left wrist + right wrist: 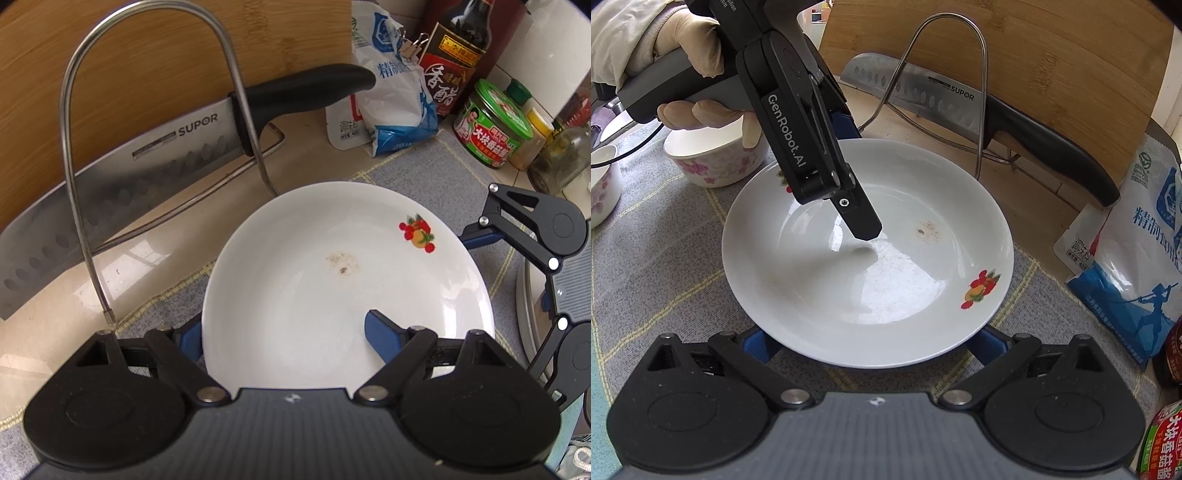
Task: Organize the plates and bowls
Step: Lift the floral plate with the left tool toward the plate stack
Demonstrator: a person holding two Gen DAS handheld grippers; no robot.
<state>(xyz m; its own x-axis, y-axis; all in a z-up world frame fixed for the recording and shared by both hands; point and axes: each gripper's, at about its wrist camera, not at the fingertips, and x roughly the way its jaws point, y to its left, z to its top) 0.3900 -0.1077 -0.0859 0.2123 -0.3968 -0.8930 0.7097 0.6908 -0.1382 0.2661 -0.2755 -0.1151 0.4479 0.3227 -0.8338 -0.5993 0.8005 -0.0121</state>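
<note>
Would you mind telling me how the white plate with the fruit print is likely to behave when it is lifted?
The white plate looks like rigid glazed ceramic, so it should stay stiff but could chip if knocked. Its glossy surface shows reflections, so it may slip. Held at one rim only, its wide, shallow shape would probably tilt.

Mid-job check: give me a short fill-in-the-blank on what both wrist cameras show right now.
1. The white ceramic plate with fruit decals rests on a grey checked ____.
2. The steel cleaver with a black handle leans in a wire rack before a ____ cutting board.
3. One finger of the left hand-held gripper reaches inside the plate; the other stays ____ its rim.
4. The pink-flowered bowl holds ____.

Missing: cloth; wooden; outside; nothing
</note>
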